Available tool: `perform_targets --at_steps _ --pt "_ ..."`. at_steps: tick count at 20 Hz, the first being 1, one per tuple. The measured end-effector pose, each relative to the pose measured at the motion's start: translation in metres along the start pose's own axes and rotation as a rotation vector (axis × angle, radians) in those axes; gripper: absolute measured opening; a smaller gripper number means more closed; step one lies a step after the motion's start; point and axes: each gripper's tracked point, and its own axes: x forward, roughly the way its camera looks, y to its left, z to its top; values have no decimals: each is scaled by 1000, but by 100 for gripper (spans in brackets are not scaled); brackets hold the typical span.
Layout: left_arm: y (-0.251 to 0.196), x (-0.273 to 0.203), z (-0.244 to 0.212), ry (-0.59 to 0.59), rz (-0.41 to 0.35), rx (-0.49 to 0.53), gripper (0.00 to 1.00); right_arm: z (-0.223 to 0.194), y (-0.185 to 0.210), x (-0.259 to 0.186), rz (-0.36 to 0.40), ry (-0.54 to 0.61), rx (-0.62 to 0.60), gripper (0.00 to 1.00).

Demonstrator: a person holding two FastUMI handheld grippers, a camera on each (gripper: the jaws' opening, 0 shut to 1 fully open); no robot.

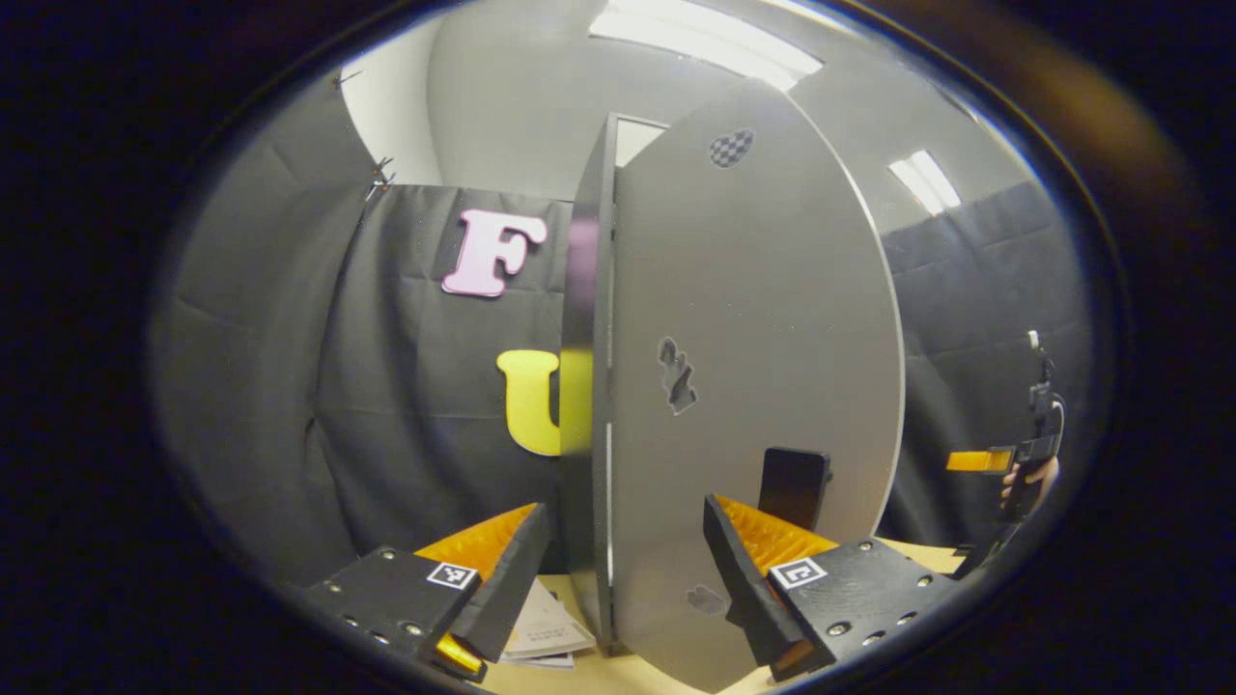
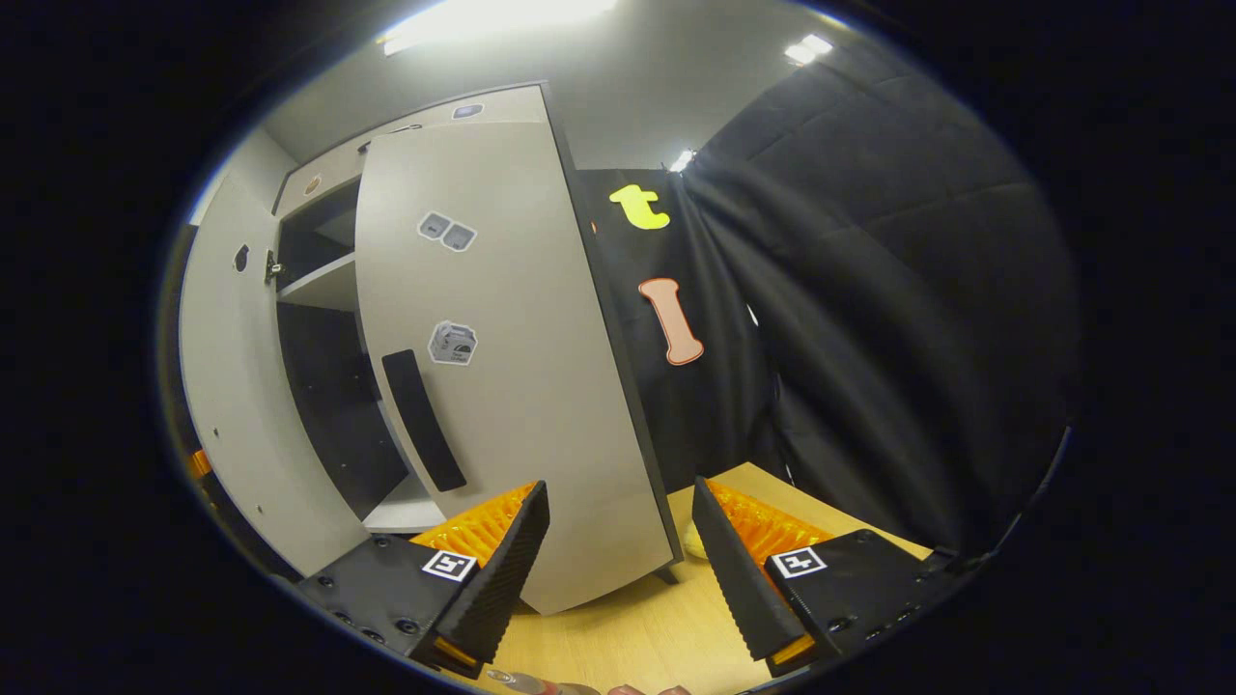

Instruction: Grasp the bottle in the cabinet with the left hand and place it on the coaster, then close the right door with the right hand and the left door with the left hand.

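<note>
Left door (image 1: 753, 367) stands edge-on right in front of the spread-open, empty left gripper (image 1: 623, 569), so we're on door closing (right door (image 2: 502, 367) half-swung ahead of the equally open right gripper (image 2: 618, 569)), next up: push both flush.
</note>
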Motion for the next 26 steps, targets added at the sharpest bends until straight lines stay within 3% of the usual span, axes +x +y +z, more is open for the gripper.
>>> perform_targets --at_steps 1,3,5,6,9,10,13,15,16,20,26 --pt "-4 8 -2 8 -13 1 99 1 0 3 3 2 -5 95" --pt "-13 20 -11 43 -16 7 98 2 -7 8 10 8 -8 95" --pt "-22 28 -14 53 -6 8 89 8 -13 14 15 8 1 95" --pt "-27 32 -15 53 -2 -2 93 11 -16 17 17 6 4 95" --pt "-45 48 -18 56 -1 -18 93 23 -30 27 19 2 7 95" --pt "-54 56 -18 56 -4 -18 89 26 -37 30 20 0 7 95" --pt "-82 80 -20 66 -10 -11 98 36 -55 36 17 -7 14 95" --pt "-92 87 -16 59 20 4 98 35 -64 40 23 5 20 90" --pt "-94 87 -10 47 41 23 97 36 -67 42 23 5 13 95" --pt "-102 71 1 21 107 81 97 36 -82 48 35 14 -21 95" --pt "-117 37 -1 11 234 8 98 24 -98 61 96 59 -30 95"
